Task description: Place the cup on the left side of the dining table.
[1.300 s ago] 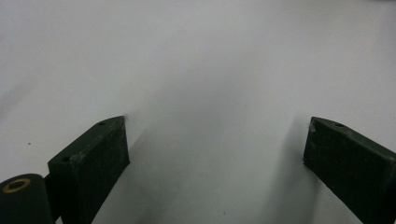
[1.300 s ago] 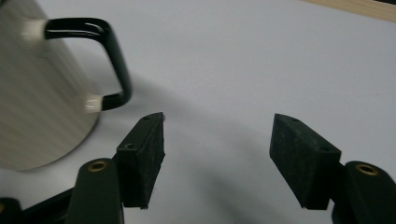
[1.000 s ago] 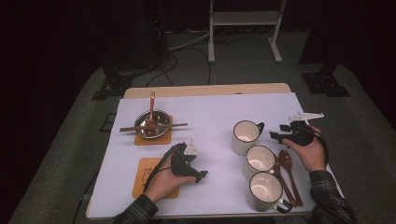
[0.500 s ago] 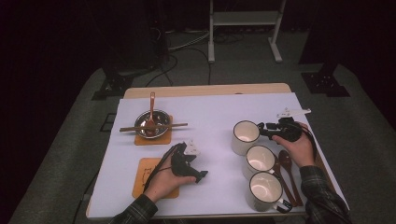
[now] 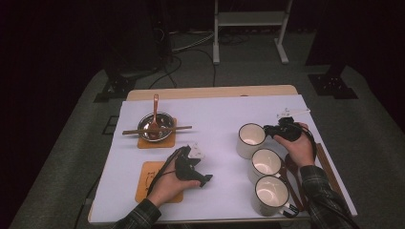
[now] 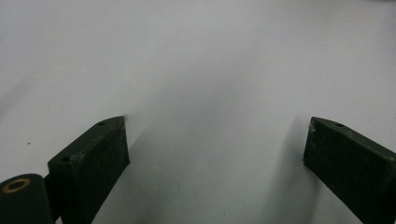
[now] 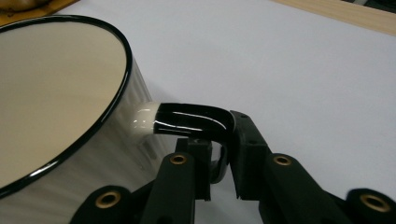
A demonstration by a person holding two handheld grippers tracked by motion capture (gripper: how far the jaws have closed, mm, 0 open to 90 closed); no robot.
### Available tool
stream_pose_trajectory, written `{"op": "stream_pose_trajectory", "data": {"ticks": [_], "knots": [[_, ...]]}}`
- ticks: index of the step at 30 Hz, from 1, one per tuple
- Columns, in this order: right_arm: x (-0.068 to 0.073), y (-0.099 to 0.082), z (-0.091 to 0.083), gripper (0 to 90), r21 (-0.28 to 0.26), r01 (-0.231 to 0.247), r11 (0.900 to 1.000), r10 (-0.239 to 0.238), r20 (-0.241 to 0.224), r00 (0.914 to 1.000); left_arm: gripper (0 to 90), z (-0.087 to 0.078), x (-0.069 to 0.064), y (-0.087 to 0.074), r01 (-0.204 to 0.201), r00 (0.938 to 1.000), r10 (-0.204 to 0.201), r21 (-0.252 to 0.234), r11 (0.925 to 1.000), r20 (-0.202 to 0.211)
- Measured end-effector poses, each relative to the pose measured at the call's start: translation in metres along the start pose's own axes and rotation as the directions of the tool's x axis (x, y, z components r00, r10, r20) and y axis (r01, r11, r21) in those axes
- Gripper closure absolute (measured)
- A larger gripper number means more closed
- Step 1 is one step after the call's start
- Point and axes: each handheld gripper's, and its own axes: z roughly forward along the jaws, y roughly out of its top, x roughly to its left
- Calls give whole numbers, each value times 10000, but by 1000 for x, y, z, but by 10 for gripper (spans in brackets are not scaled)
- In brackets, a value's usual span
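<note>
- Left claw (image 5: 206,180) rests on the surface (image 5: 215,119) just right of the bare coaster (image 5: 149,177), its jaws spread wide with nothing between them; in my view it can sit idle for this step.
- Right claw (image 7: 219,163) has just been closing and now pinches the black handle (image 7: 196,119) of the far mug (image 5: 250,140), one jaw inside the loop and one outside.
- That mug stands upright at the far end of the mug row, right of centre on the surface.
- To do the lift well: keep the pinch firm, since a handle grip sits off the mug's weight and it will likely want to tip; raise it straight up and clear of the middle mug (image 5: 265,163) beside it before carrying it across.
- Count, left to right: two coasters, one bowl (image 5: 155,125) on the far coaster with one spoon and one stick across it, three mugs, and more spoons (image 5: 292,177) by the mugs that I cannot count exactly.
</note>
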Motion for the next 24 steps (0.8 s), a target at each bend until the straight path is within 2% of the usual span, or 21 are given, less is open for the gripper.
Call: {"op": "stream_pose_trajectory", "data": {"ticks": [6,14,17,24], "knots": [[2,0,1,832,138,93,9999,-97,295,9995,53,0,0,0,3,10000,-3,-3,10000,3],[6,6,2,840,-38,144,9999,-142,607,9981,53,0,0,0,-35,10000,35,-3,10000,-15],[7,10,5,840,-84,134,9999,-129,572,9983,53,0,0,0,-24,10000,24,-5,10000,-15],[4,25,11,840,-341,-11,9994,15,118,9999,53,0,0,0,14,10000,-14,-5,10000,-6]]}}
